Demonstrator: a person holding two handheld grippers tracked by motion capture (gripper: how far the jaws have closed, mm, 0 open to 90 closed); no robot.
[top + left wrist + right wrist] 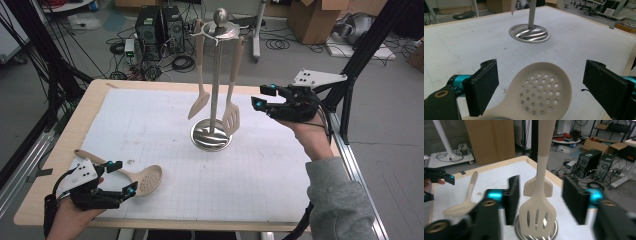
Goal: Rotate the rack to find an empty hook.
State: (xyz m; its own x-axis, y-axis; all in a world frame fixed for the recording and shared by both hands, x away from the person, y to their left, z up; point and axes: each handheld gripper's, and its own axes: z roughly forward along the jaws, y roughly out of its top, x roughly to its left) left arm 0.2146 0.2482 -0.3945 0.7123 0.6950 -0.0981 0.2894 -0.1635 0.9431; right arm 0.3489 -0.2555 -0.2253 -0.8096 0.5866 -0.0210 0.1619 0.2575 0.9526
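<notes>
Right tool (265,98) sat spread either side of the slotted turner (537,213) hanging on the rack (218,31) mid-worktop, not yet pinching, left tool (120,177) spread around the skimmer (146,180) near the front-left corner; next: squeeze, unhook.

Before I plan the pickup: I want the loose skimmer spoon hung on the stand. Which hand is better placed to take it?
Left. The left tongs stand open around the skimmer spoon on the table; the right tongs are beside the stand, by the slotted spatula.
</notes>
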